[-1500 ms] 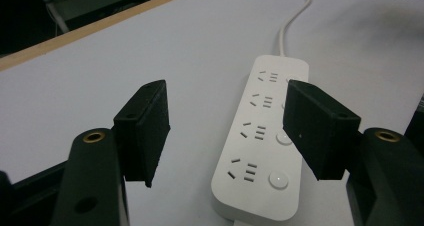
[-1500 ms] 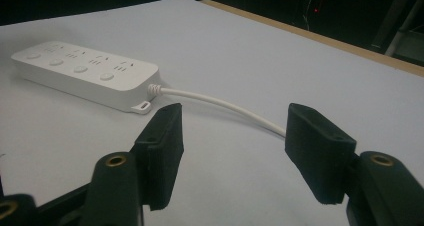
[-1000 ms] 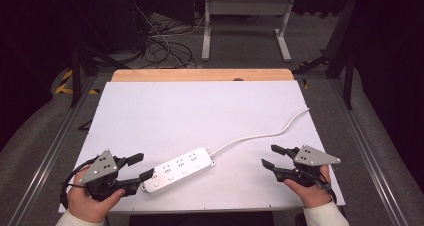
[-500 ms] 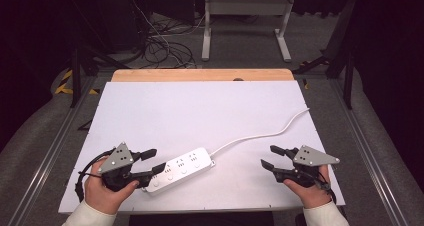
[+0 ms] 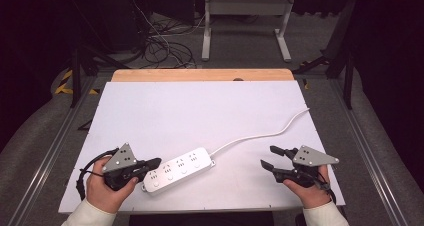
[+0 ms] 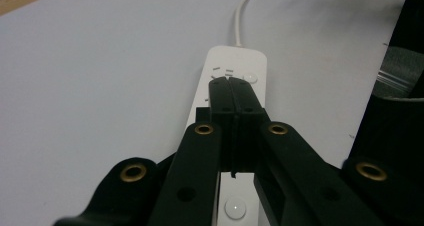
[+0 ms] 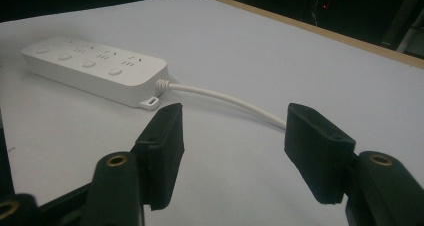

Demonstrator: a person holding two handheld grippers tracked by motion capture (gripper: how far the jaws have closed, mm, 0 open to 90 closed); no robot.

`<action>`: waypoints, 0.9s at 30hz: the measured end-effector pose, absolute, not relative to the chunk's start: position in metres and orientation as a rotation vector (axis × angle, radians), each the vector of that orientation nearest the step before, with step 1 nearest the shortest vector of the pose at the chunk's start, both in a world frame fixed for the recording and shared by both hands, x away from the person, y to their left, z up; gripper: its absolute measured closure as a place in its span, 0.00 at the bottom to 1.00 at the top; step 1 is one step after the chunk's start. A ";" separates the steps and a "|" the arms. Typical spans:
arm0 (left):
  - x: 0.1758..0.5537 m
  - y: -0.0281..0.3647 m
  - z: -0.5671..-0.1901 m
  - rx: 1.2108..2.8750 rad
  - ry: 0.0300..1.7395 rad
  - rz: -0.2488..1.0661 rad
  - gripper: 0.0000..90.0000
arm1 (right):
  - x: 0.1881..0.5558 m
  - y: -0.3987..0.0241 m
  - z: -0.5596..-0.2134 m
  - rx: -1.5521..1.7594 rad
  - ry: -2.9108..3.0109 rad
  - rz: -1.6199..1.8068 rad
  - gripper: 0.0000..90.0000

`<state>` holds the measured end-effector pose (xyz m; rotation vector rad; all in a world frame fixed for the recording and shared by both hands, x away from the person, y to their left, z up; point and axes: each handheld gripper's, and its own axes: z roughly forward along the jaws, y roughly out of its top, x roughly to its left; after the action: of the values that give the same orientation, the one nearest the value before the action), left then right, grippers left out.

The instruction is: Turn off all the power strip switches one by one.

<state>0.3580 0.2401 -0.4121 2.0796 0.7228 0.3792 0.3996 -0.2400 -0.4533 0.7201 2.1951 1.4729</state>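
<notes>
A white power strip (image 5: pixel 177 168) lies at an angle on the white table sheet (image 5: pixel 200 106) near the front edge, its cord (image 5: pixel 260 135) running off to the right. My left gripper (image 5: pixel 156 162) is shut with its tips over the strip's left end; in the left gripper view the jaws (image 6: pixel 233 86) meet above the power strip (image 6: pixel 235 66). They have just been closing, with nothing between them. My right gripper (image 5: pixel 268 156) rests open at the front right, apart from the strip. Its open jaws (image 7: pixel 235 136) frame the cord (image 7: pixel 225 101), with the power strip (image 7: pixel 95 68) beyond.
A wooden strip (image 5: pixel 200 75) borders the table's far edge. Behind it the floor holds tangled cables (image 5: pixel 165 46) and a white metal stand (image 5: pixel 245 16). Metal rails run along both sides of the table.
The left gripper has shifted a little right and forward onto the strip's end, and its jaws, open before, are now together. The right gripper has stayed put.
</notes>
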 end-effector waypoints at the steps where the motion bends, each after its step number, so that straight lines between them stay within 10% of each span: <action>1: 0.358 0.240 -0.412 2.093 0.726 0.383 1.00 | 0.400 -0.240 -0.453 0.720 2.196 1.474 0.46; 27: 0.361 0.230 -0.429 2.369 0.792 0.237 1.00 | 0.400 -0.240 -0.454 0.729 2.205 1.476 0.46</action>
<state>0.3614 0.2300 -0.4285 2.3686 0.7915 0.2366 0.3996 -0.2401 -0.4538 0.7287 2.2051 1.4761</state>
